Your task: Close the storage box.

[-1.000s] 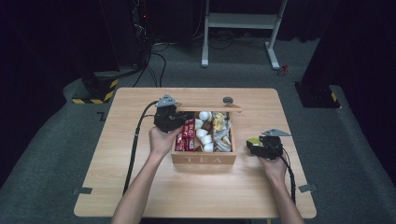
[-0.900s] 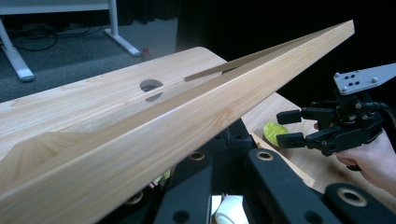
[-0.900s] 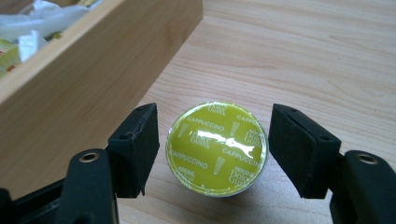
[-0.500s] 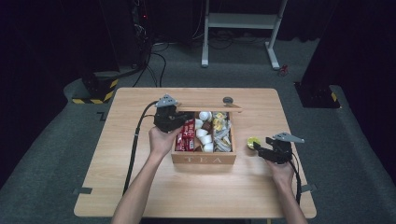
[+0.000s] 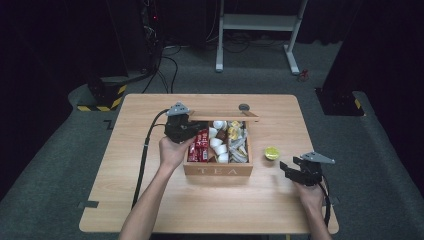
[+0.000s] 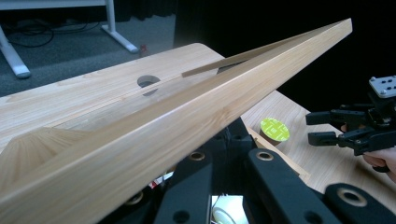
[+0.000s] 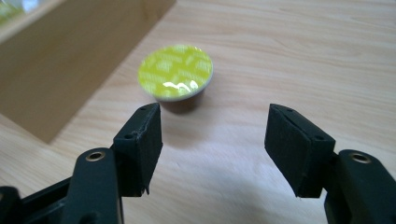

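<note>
Right tongs (image 7: 212, 154) open, nothing between the pads, jaws have just been closing a bit; they sit low over the worktop (image 5: 150, 200) with the green-lidded capsule (image 7: 176, 72) just ahead of the tips, apart from them. Capsule stands upright, foil lid up, round so no long axis; it rests on the worktop just beside the right wall of the tea box (image 5: 218, 171), not touching it as far as the high view shows. In the high view the right tongs (image 5: 286, 167) point left toward the capsule (image 5: 271, 152) from near the worktop's right edge.

Left tongs (image 5: 192, 131) clamped on the wooden lid (image 6: 187, 126) at its left end, holding it raised over the back of the box. Lid long axis runs left-right across the worktop, parallel to the box's back wall, flat face tilted up.

Box open, compartments packed with red sachets (image 5: 199, 146), white pods (image 5: 219, 142) and yellow packets (image 5: 235, 135).

Room: bare wood in front of the box and around the capsule; right edge close behind the right hand (image 5: 311, 192); a round hole (image 5: 244, 107) near the far edge.
</note>
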Demonstrator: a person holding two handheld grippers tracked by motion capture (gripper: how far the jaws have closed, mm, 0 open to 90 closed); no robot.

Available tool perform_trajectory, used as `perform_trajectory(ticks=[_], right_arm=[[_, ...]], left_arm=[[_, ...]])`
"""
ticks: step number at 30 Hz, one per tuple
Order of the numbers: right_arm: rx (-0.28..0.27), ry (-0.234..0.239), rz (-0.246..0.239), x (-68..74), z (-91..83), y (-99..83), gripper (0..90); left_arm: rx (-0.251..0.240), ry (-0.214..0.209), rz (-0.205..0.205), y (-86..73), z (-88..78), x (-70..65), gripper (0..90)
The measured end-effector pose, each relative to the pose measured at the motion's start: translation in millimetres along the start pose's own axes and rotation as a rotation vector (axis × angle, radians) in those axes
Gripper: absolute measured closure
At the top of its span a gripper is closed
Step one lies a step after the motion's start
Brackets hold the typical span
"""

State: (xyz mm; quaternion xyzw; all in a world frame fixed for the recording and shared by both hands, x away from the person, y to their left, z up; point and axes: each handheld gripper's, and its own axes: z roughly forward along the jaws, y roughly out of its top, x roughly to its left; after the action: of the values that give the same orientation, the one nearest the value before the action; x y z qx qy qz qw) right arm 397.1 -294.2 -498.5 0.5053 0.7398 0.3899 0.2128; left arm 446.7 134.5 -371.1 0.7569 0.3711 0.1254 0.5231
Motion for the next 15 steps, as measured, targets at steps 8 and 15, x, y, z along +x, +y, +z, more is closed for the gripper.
perform_trajectory(ticks=[8, 15], right_arm=[[0.039, -0.037, 0.021, -6.7, 0.5, -13.6, 37.6], [0.068, -0.068, -0.005, -4.5, 4.8, -16.1, 37.7]], left_arm=[[0.007, -0.003, 0.002, -0.5, -0.4, -0.2, 90.0], [0.006, 0.0, -0.001, -1.4, -0.3, -0.6, 90.0]])
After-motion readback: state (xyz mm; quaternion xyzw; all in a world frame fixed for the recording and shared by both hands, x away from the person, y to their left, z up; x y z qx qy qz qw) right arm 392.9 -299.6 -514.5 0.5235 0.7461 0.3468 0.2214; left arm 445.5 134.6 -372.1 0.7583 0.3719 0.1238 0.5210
